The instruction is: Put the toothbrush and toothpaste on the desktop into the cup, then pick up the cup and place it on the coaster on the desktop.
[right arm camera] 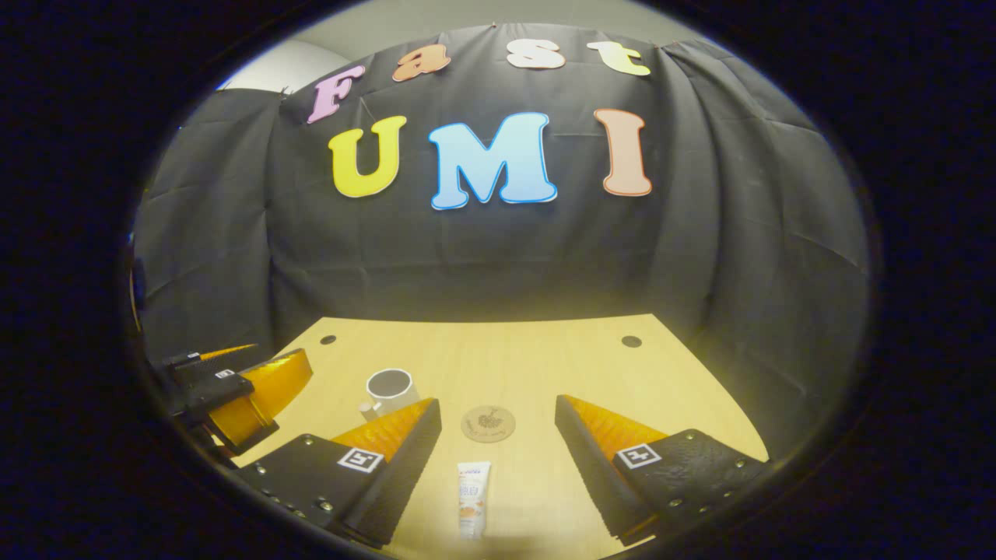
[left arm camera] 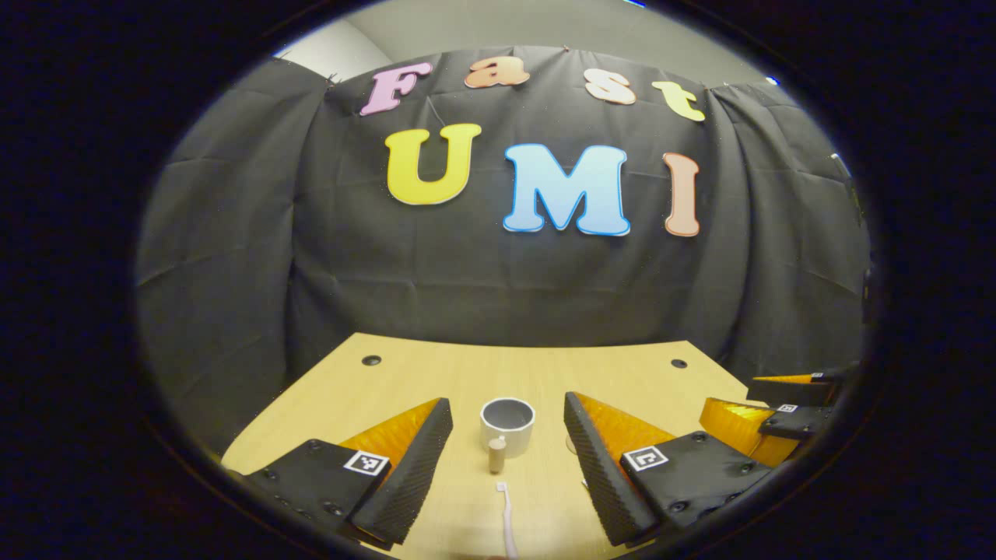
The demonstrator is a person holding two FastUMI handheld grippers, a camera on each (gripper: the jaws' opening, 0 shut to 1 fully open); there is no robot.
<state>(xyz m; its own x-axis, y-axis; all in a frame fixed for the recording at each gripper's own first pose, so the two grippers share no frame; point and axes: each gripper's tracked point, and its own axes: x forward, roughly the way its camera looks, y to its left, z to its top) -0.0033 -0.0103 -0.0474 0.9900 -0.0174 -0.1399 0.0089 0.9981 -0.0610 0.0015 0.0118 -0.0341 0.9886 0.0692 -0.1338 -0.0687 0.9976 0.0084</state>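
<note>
Your left gripper [left arm camera: 507, 447] hangs low over a pale wooden tabletop [left arm camera: 436, 373], its two fingers spread wide and empty. Directly ahead, in the gap between them, a white toothbrush [left arm camera: 507, 519] lies flat. Its long axis runs straight away from you, parallel to the fingers, with the bristle head at the far end and the handle running out of sight beneath the gripper. Just past the head stands a small tan cylinder [left arm camera: 496, 455], upright, and right behind that a white cup [left arm camera: 507, 424], open mouth up and seemingly empty.

Your right gripper [right arm camera: 498, 455] is also wide and empty. In the right gripper view a white toothpaste [right arm camera: 472, 498] tube lies between its fingers, long axis pointing forward, printed face up, its near end close under the gripper. Beyond the tube, well apart from it, sits a round tan coaster [right arm camera: 488, 424] with a dark motif, flat on the wood. The cup lies off past your right gripper's left finger, so it sits between the two grippers.

Each gripper is lined up on its own item: left nearer the toothbrush, right nearer the toothpaste. Since both items lie along the fingers and not across them, closing should pinch their narrow width. The toothbrush is slim and low, so you would likely need to come down close to the wood.
</note>
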